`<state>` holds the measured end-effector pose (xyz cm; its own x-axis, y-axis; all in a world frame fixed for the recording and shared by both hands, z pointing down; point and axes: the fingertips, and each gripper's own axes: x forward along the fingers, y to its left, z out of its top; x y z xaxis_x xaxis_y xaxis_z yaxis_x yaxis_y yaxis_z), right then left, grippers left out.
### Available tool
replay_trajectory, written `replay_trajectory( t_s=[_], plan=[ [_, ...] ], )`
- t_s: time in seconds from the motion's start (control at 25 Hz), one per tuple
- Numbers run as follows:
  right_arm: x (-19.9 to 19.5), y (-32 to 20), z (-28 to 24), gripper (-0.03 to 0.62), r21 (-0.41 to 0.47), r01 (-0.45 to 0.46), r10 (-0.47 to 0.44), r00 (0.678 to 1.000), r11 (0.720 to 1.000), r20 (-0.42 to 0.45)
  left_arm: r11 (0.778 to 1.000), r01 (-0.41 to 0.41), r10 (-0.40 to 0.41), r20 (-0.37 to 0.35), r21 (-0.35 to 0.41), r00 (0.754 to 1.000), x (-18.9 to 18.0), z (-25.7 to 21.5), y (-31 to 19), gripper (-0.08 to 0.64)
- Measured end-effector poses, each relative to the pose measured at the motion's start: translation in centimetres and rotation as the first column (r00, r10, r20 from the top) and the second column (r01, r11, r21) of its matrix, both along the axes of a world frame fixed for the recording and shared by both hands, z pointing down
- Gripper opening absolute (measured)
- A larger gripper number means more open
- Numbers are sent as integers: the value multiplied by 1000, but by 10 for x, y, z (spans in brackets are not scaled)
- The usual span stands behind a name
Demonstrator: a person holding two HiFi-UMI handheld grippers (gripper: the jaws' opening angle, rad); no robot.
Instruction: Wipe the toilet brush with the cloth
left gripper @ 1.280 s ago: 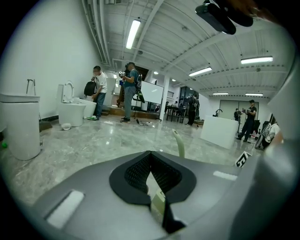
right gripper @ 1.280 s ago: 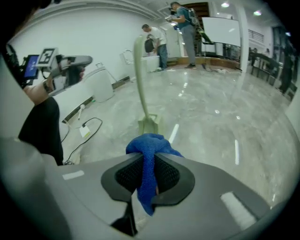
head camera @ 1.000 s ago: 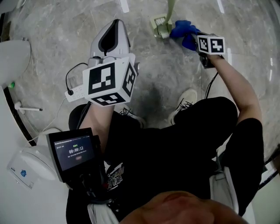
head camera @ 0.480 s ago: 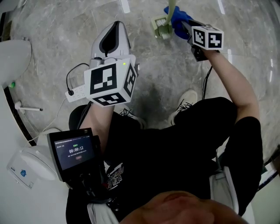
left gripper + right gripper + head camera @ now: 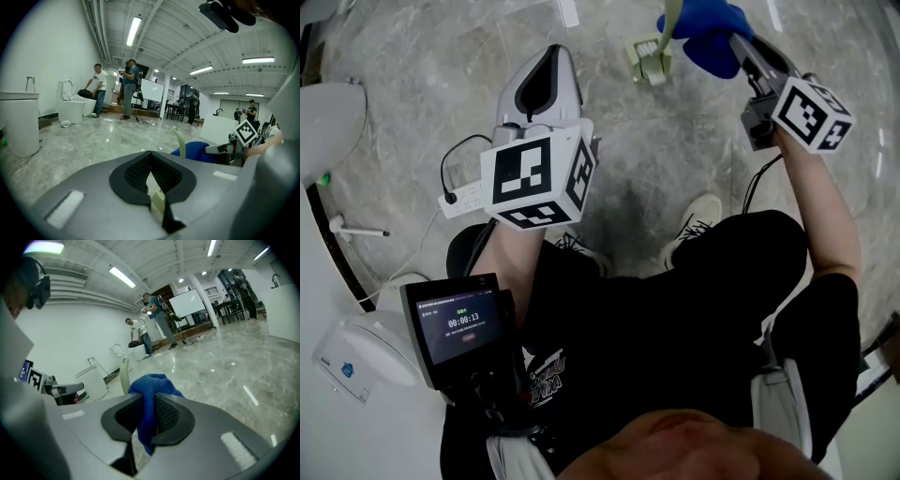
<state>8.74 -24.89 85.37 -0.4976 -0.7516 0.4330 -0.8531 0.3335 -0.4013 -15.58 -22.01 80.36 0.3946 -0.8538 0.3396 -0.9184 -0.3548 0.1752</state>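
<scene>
Raised right gripper (image 5: 148, 404) toward 12 o'clock, pinched on soft, limp cloth (image 5: 703, 26) beside the toilet brush (image 5: 649, 58). Kept left gripper (image 5: 149, 159) closed, empty. Judged brush light, stiff; best held mid-handle.

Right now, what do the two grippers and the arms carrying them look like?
The left gripper and right gripper have pale grey shells and black mesh-textured jaw pads. Behind each sits a white cube with black square markers: left cube, right cube. A black cable trails below the right one. The person wears a black short-sleeved T-shirt.
</scene>
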Motion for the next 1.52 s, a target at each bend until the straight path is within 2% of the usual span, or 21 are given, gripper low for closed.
replay_trajectory(
  t_s=[0.12, 0.2, 0.28, 0.36, 0.48, 0.6, 0.72, 0.8, 0.88, 1.08, 1.24, 1.52],
  plan=[
    [7, 10, -10, 55, 31, 6, -5, 1000, 999, -24, 1000, -3, 3, 5, 8, 1000, 1, -1, 0, 0],
    [10, 19, -1, 55, 34, 37, -34, 996, 999, -86, 1000, -7, 6, 17, 19, 1000, 1, -2, 0, 0],
    [9, 33, 21, 55, 2, 93, -91, 980, 996, -177, 1000, -11, 10, 26, 23, 1000, 2, -2, 0, 0],
    [6, 51, 55, 55, -70, 161, -174, 952, 984, -254, 1000, -13, 12, 23, 19, 1000, 3, -1, -1, 0],
    [-6, 78, 105, 55, -197, 248, -300, 906, 948, -299, 1000, -11, 10, 15, 14, 1000, 3, -1, -2, 0],
    [-27, 99, 141, 55, -298, 323, -408, 865, 898, -292, 1000, -11, 11, 23, 3, 1000, 4, 4, -2, 0],
    [-49, 109, 149, 55, -339, 406, -502, 819, 849, -276, 1000, -10, 10, 30, -7, 999, 4, 8, -3, 0],
    [-61, 106, 142, 55, -334, 448, -540, 798, 829, -269, 1000, -8, 9, 31, -6, 999, 4, 9, -4, 0],
    [-67, 97, 132, 55, -322, 454, -538, 803, 831, -256, 1000, -7, 8, 32, -7, 999, 3, 9, -4, 0],
    [-69, 67, 90, 55, -260, 402, -454, 872, 878, -185, 1000, -9, 10, 27, -6, 1000, 4, 9, -4, 0],
    [-73, 61, 42, 55, -173, 406, -432, 887, 898, -163, 1000, -11, 11, 28, -4, 1000, 3, 9, -4, 0],
    [-74, 39, -37, 55, 4, 375, -369, 913, 927, -172, 1000, -8, 9, 16, -4, 1000, 4, 9, -5, 0]
  ],
)
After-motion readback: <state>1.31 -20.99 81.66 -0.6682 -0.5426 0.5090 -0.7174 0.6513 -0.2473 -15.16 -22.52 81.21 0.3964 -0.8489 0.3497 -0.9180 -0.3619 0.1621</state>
